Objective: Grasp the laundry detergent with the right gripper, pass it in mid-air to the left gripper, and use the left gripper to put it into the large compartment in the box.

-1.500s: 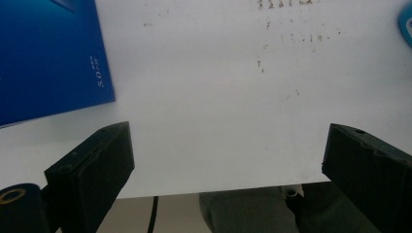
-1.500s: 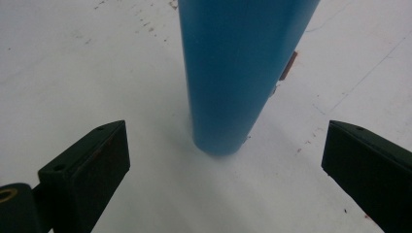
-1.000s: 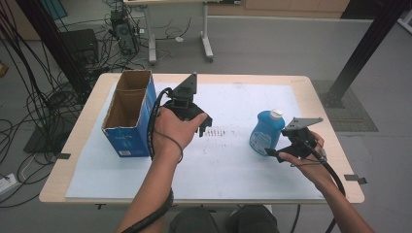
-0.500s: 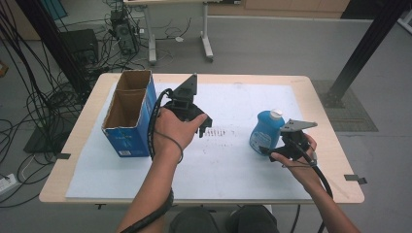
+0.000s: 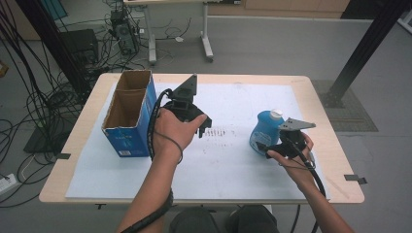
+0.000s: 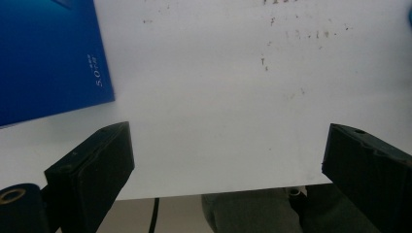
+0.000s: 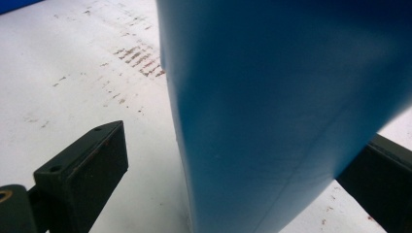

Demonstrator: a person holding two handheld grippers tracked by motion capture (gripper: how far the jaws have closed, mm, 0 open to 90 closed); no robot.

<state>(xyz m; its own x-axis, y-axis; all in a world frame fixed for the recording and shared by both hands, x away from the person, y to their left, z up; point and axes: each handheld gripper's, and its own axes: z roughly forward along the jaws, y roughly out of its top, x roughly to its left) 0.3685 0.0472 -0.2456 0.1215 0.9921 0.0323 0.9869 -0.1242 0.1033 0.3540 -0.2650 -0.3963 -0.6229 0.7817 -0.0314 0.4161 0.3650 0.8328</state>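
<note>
Nearest you, right gripper [image 5: 265, 145]: your jaws stand apart with the blue bottle [image 5: 265, 131] already between them. In the right gripper view one jaw is clear of the bottle's [image 7: 291, 107] wall on the near side, the other sits just beside it; neither presses yet.

Bottle: it stands upright on the white sheet [image 5: 233, 160], at the right half of the table, with a white cap [image 5: 276, 114] on top. That is where the thing you are after sits, well apart from the box.

Step in hand: closing on the bottle, by my reading. Centre the body between the jaws first so both pads meet it together; a one-sided push could tip or slide it.

Grip advice: close slowly on the broad lower body, not near the cap. The plastic looks smooth and likely gives a little, so squeeze only until it stops slipping, and lift straight up.

Left gripper [image 5: 203, 127]: your jaws are wide apart and hold nothing. In the left gripper view bare white sheet [image 6: 218, 97] lies between them, with the box's blue side [image 6: 48, 58] off to one edge.

Cardboard box [image 5: 127, 112]: open-topped, blue outside, standing at the left of the sheet just beside your left hand [image 5: 172, 131]. If the bottle is meant for it, keep the left gripper clear of the opening.

Farther off: table edge [image 5: 204, 77], then cables [image 5: 43, 92] on the floor beyond.
</note>
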